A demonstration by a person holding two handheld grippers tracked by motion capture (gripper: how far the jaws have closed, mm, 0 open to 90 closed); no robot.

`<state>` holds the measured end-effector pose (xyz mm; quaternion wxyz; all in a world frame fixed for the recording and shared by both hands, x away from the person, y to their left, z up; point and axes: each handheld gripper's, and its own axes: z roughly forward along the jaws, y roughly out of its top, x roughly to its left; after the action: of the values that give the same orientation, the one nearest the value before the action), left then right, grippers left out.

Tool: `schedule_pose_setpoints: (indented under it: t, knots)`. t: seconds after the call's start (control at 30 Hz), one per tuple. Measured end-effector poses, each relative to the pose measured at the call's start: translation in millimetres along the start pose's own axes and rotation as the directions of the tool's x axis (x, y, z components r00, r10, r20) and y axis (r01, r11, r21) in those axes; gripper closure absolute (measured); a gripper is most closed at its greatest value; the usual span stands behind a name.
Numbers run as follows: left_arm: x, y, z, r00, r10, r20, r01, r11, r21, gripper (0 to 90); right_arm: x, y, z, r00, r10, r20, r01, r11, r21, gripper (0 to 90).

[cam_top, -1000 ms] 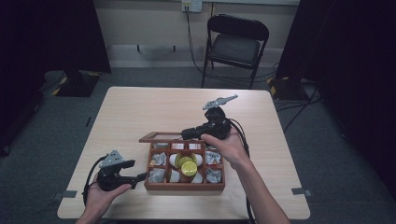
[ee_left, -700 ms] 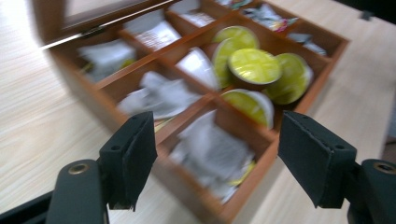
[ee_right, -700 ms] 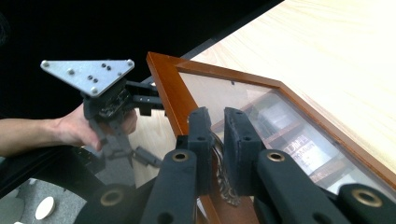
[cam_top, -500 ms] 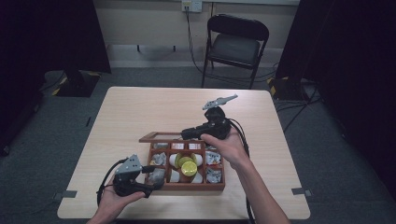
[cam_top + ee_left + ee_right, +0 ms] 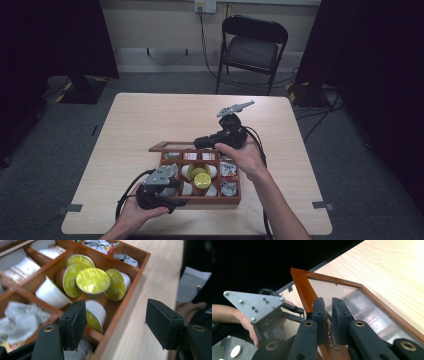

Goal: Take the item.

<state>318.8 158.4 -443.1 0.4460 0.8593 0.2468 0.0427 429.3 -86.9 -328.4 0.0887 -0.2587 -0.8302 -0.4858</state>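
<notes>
Here the wooden box (image 5: 200,200) sits near the table's (image 5: 150,120) 6 o'clock edge, its glass lid (image 5: 342,293) raised at the 12 o'clock side. The right gripper (image 5: 327,315) holds that lid: in the right gripper view its two black jaws are pinched narrow on the lid's wooden frame, keeping it tilted up. The left gripper (image 5: 115,327) hovers at the box's 7 o'clock corner. Its jaws have just been closing yet stand well apart, and nothing is pressed between them. One jaw hangs over the middle compartment, the other over bare table outside the box wall. In that compartment lie the yellow-lidded coffee pods (image 5: 93,280), piled against each other. Crumpled packets (image 5: 20,315) fill the neighbouring compartment at the left gripper view's 8 o'clock.
</notes>
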Motion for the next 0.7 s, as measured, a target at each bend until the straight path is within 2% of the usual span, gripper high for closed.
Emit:
schedule_pose_setpoints:
  t: [0.1,0.17,0.3,0.4,0.47,0.53,0.63,0.67,0.7]
  knots:
    - [1.3,6.4,11.2,0.9999,0.009,-0.007,-0.009,0.9998,0.015,33.2,0.0,0.1,0.1,1.0000,0.000,0.000,0.000,1.000,-0.001,81.4]
    - [3.5,10.3,18.4,1.0000,-0.004,0.003,0.004,0.9998,0.017,33.1,-0.3,0.1,-0.1,1.0000,-0.001,0.000,0.001,1.000,-0.001,81.4]
    - [6.1,16.1,31.6,0.9998,0.007,-0.019,-0.006,0.9985,0.055,33.0,-0.2,0.6,-0.2,1.0000,-0.001,0.000,0.001,1.000,0.000,81.4]
    - [7.4,20.4,36.5,1.0000,0.008,0.000,-0.008,0.9987,0.051,32.9,-0.5,1.0,-0.4,1.0000,-0.002,0.001,0.002,1.000,0.000,81.5]
    - [6.4,24.6,40.8,0.9990,0.028,-0.035,-0.025,0.9969,0.074,32.9,-0.5,1.4,-0.5,1.0000,-0.003,0.002,0.003,1.000,0.001,81.5]
    - [7.6,27.3,43.7,0.9995,0.020,-0.025,-0.018,0.9975,0.068,33.0,-0.5,1.7,-0.5,1.0000,-0.006,0.004,0.006,1.000,0.000,81.5]
    - [9.3,29.9,50.7,0.9997,0.020,-0.017,-0.019,0.9956,0.092,32.6,-0.4,1.7,-0.5,0.9999,-0.009,0.004,0.009,1.000,-0.001,81.5]
    - [9.6,30.2,52.8,0.9992,0.028,-0.027,-0.025,0.9946,0.100,32.2,-0.4,1.6,-0.5,1.0000,-0.009,0.004,0.009,1.000,0.000,81.5]
    - [9.9,30.3,55.1,0.9979,0.032,-0.056,-0.025,0.9929,0.116,32.2,-0.4,1.6,-0.5,1.0000,-0.009,0.004,0.009,1.000,0.000,81.5]
